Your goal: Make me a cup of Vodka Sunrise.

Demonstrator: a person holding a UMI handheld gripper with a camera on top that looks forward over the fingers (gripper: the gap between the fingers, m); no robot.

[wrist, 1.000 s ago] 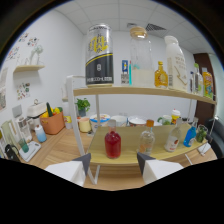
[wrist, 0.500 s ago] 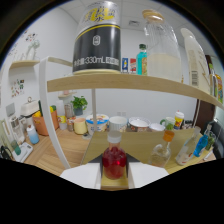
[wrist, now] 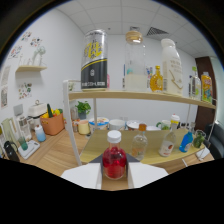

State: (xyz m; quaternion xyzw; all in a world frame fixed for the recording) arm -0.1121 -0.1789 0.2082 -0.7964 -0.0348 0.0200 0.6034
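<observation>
Two fingers (wrist: pixel 80 176) of our gripper (wrist: pixel 115 176) flank the red bottle (wrist: pixel 114 161), open w/ gaps; we're fetching syrup, next: squeeze & lift.

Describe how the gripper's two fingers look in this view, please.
Only the tips of the gripper show. The fingers are white, flat and broad, with angled, wedge-like ends. No cable, marking, hand or sleeve is visible.
</observation>
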